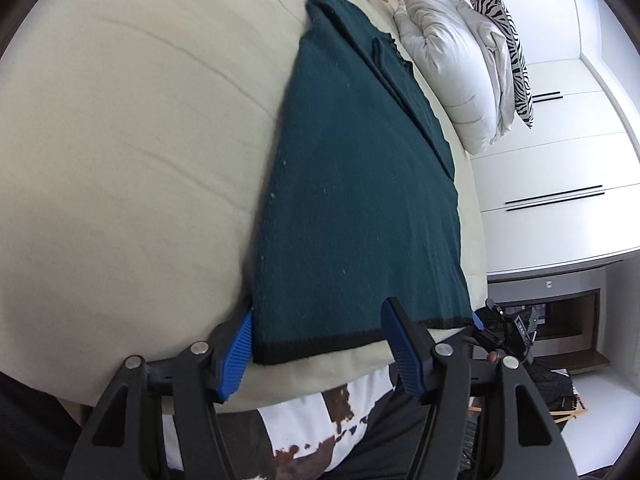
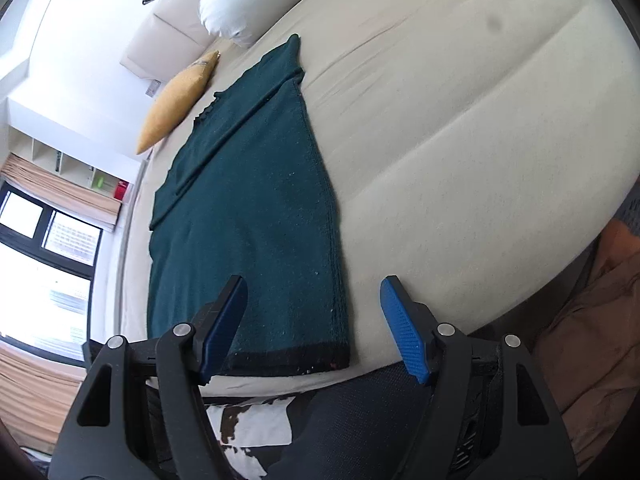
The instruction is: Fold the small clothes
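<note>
The left gripper (image 1: 318, 344), black plastic with 2 ribbed blue pads (image 1: 236, 354), stands spread and tilted down over the near hem of a dark green knit garment (image 1: 352, 200), one pad at the hem's left corner and the other above its black trim, pinching nothing. The right gripper (image 2: 314, 328), built the same, also stands spread and angled down, its 2 pads straddling the hem's right corner without gripping it. The garment lies flat and long on a smooth cream bed (image 2: 460, 140), folded lengthwise, with a puffy white pillow (image 1: 452, 64), a zebra-striped cushion (image 1: 508, 44) and a yellow cushion (image 2: 176, 100) beyond it.
</note>
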Demonstrator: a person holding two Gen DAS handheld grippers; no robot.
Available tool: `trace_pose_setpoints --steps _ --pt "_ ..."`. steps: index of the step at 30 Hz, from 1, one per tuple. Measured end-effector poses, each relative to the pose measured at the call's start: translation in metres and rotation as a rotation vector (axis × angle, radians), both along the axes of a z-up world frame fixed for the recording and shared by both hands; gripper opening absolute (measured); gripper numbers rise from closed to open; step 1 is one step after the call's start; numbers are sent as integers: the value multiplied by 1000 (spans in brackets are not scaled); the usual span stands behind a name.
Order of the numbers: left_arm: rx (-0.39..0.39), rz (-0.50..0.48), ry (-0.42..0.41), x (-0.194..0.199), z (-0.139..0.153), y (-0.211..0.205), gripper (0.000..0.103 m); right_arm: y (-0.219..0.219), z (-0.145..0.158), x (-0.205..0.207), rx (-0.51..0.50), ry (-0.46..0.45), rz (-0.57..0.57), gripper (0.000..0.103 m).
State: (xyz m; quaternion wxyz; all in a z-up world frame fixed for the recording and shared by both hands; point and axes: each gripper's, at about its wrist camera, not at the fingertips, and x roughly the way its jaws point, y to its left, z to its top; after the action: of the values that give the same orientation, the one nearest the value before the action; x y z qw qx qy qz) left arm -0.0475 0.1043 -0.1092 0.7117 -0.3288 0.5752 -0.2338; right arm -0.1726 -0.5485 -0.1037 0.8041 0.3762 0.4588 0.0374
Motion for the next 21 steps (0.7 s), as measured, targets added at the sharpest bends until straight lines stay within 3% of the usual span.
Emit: trace_pose_setpoints --steps 4,8,13,16,18,21 --pt "-25 15 8 1 -1 1 59 -6 -4 -8 35 8 -8 62" --pt "-30 32 9 5 -2 3 45 -9 -4 -13 45 21 -14 57" --pt "-22 39 1 7 -2 2 40 -11 -5 -18 37 52 -16 56" --pt "-16 31 3 7 -4 0 30 -12 -6 -19 36 72 -14 56" --pt "-14 34 4 6 -5 0 17 -11 -7 -18 46 75 -7 56" --pt "-12 37 0 5 -5 0 8 -6 -8 -16 61 76 12 54"
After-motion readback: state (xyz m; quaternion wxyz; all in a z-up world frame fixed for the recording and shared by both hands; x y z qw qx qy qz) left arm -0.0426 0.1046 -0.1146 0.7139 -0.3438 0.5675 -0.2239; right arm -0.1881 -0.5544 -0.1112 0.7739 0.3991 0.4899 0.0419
